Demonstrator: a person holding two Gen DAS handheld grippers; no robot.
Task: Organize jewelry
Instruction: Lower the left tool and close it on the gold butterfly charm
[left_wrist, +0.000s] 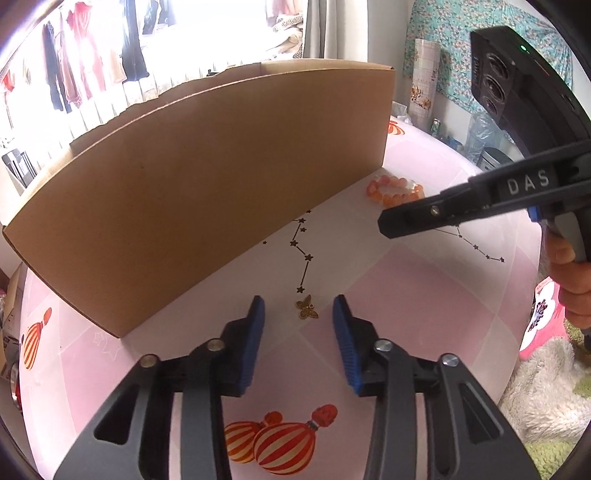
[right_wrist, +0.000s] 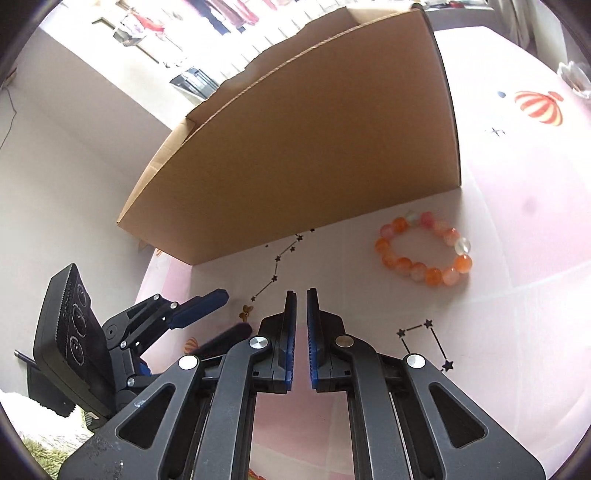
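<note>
A small gold butterfly charm (left_wrist: 306, 308) lies on the pink-and-white tablecloth (left_wrist: 424, 295), just in front of a tall cardboard box (left_wrist: 203, 184). My left gripper (left_wrist: 298, 298) is open, and its blue pads (left_wrist: 255, 332) stand on either side of the charm without touching it. An orange and white bead bracelet (right_wrist: 424, 251) lies flat near the box's right corner. My right gripper (right_wrist: 301, 295) hovers short of the bracelet and to its left, with only a thin slit between its pads and nothing in it. In the right wrist view, the left gripper (right_wrist: 234, 312) and the charm (right_wrist: 245, 312) appear at lower left.
The box (right_wrist: 314, 147) walls off the far side of the table; its inside is hidden. Balloon and constellation prints (left_wrist: 303, 258) mark the cloth. A person's hand (left_wrist: 569, 280) holds the right gripper (left_wrist: 386, 223). A fluffy rug (left_wrist: 546, 398) lies past the table's right edge.
</note>
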